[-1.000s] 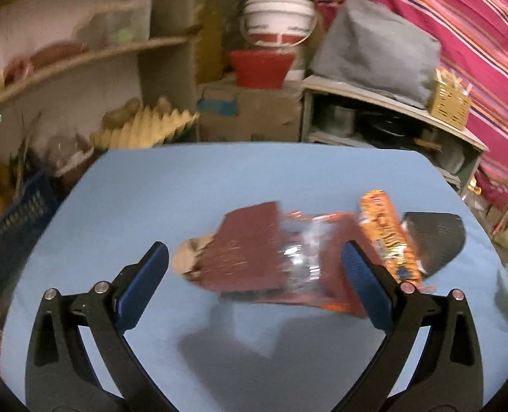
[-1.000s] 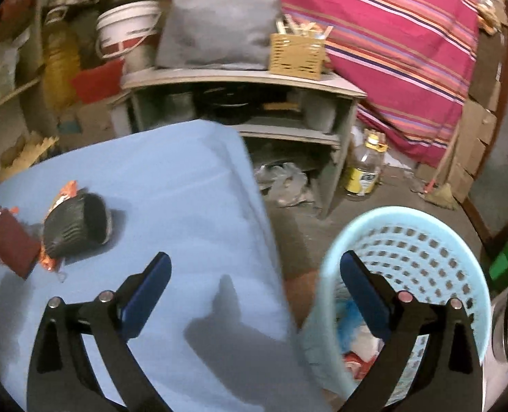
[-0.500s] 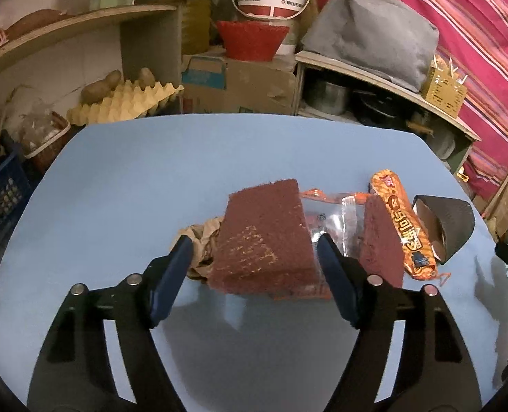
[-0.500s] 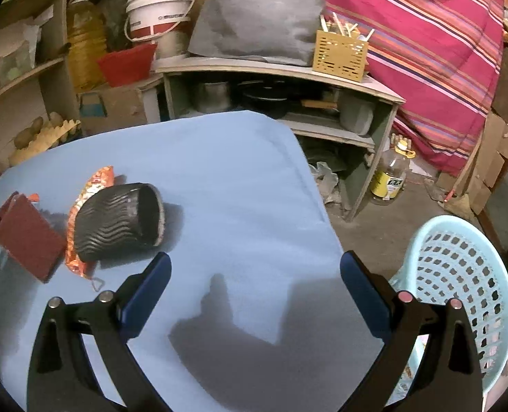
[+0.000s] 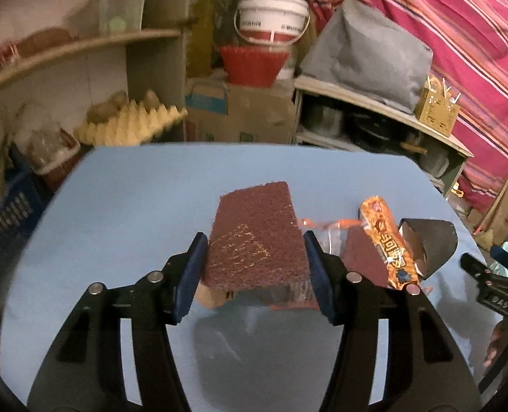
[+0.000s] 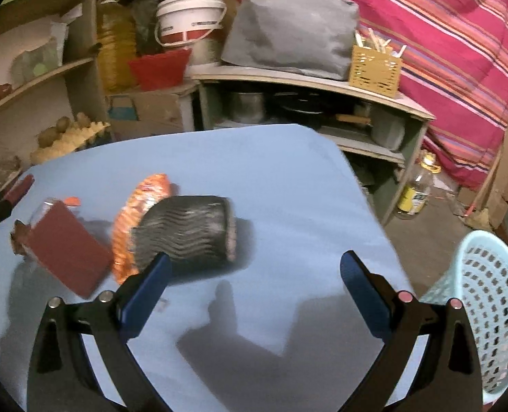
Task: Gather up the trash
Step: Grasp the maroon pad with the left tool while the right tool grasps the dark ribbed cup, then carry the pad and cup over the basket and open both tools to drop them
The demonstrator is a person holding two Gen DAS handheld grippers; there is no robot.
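My left gripper (image 5: pixel 255 264) is shut on a maroon scouring pad (image 5: pixel 255 237) and holds it just above the blue table (image 5: pixel 144 189). A second maroon pad (image 5: pixel 362 255), an orange snack wrapper (image 5: pixel 386 240) and a black ribbed cup (image 5: pixel 428 243) lie to its right. In the right wrist view my right gripper (image 6: pixel 254 286) is open and empty, just in front of the black cup (image 6: pixel 188 231), with the wrapper (image 6: pixel 140 213) and maroon pad (image 6: pixel 65 245) to the left. A brown paper scrap (image 5: pixel 207 297) lies under the held pad.
A light blue perforated basket (image 6: pixel 487 312) stands on the floor off the table's right edge. Shelves with a white bucket (image 6: pixel 188 17), red bowl (image 6: pixel 159 68), grey bag (image 6: pixel 288 27) and egg tray (image 5: pixel 130 127) stand behind the table. A bottle (image 6: pixel 416 189) is on the floor.
My left gripper closed on the maroon scouring pad and lifted it. My right gripper swung left from the basket toward the black cup and the wrapper.
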